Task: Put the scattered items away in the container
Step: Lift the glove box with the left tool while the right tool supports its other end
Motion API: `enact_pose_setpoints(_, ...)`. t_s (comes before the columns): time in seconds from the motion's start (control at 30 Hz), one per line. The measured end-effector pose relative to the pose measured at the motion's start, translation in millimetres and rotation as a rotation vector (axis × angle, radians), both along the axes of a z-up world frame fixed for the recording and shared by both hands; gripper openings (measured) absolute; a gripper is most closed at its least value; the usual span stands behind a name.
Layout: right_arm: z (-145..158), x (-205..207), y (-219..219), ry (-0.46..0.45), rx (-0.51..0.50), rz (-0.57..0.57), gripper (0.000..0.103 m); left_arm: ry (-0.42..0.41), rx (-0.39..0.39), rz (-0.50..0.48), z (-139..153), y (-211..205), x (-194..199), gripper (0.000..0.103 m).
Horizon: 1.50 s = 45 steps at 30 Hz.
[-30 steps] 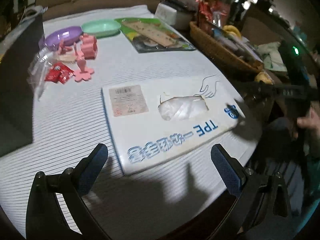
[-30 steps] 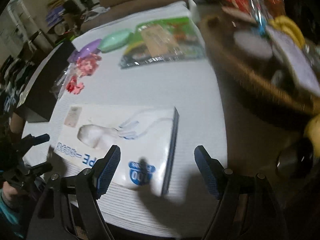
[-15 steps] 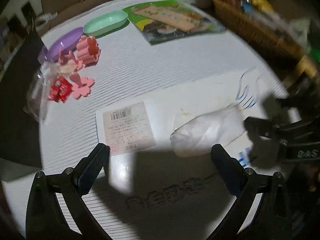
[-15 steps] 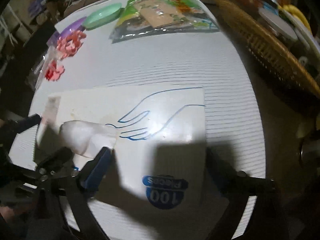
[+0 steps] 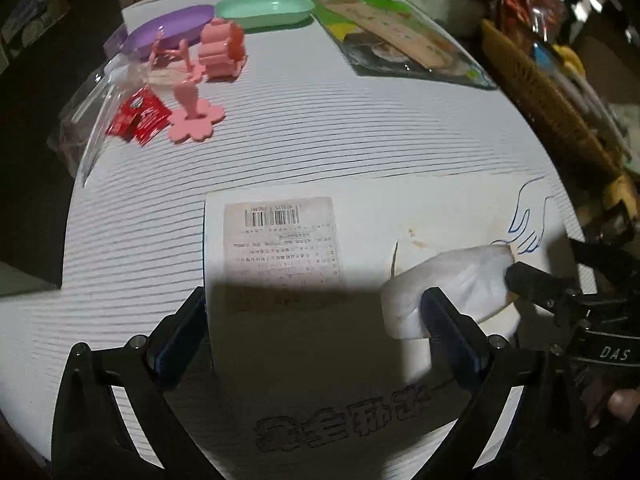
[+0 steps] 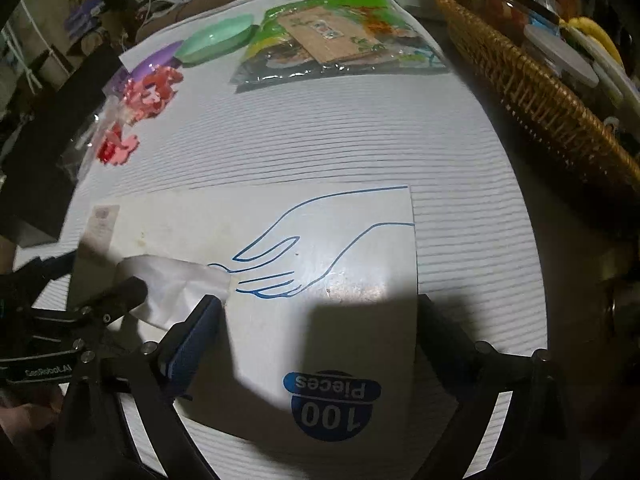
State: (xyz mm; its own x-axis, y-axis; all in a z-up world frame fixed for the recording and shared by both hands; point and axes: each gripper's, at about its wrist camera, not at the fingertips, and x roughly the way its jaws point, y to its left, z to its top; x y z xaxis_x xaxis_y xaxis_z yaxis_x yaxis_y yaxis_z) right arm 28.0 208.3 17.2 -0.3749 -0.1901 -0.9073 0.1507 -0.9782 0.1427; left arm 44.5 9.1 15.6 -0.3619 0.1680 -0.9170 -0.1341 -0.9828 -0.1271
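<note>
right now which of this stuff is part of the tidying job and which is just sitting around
Part of the job:
- glove box, both grippers over it: left gripper, right gripper
- pink flower pieces
- red packets
- wicker basket, probably the container

Just lying about:
- purple dish
- green dish
- green snack packet
- striped cloth
</note>
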Motion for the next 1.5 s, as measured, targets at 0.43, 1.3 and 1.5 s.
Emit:
enact_pose_setpoints(0.43, 121, -15, -99, 0.127, -0.146, 0.173, 0.097, 0.229, -0.051, 0.09, 157, -113, 18, 0.102)
enact_pose_setpoints(1.3, 94, -97, -409, -0.116, -0.05, 0.408, 0.097, -0.021, -0.291, 0.247, 116, -369, -76, 0.103)
enact_pose_setpoints(1.5, 107, -81, -402, -0.081, -0.055, 0.442, 0.095, 0.032, -0.309, 0.24, 113, -368, -82, 0.103)
